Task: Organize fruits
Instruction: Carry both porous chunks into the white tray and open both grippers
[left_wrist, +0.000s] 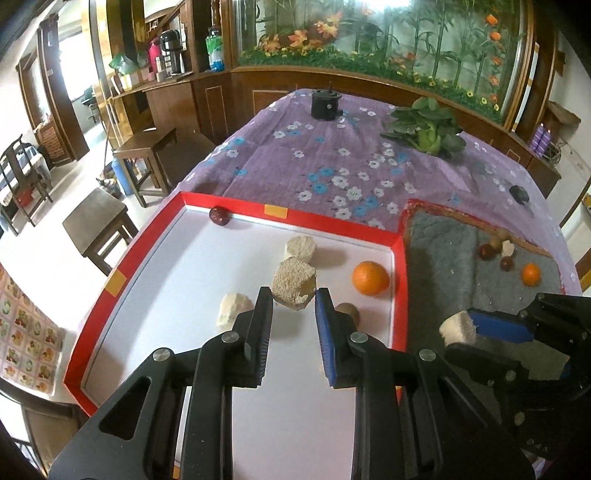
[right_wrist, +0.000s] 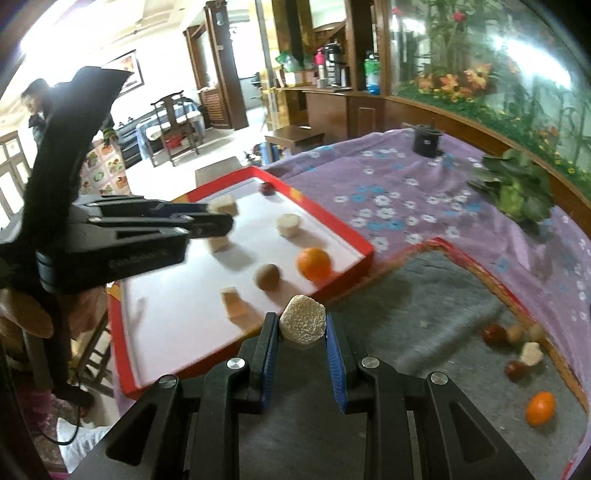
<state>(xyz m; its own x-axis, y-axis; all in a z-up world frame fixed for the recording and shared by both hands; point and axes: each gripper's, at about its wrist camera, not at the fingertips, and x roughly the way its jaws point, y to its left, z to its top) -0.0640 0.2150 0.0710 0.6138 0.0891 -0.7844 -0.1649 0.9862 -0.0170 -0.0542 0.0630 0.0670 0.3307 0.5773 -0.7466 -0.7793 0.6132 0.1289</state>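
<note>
The red-rimmed tray sat at the worktop's near left corner, its near half white and bare. Over it hovered the left gripper, pinching a rough beige chunk. The right gripper hung level above the grey mat beside the tray, clamped on another beige piece.

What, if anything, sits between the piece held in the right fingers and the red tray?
Nothing visible does. The right gripper holds a pale piece above the grey mat, and only the tray's red rim lies ahead. The left gripper hangs farther back over the tray.
</note>
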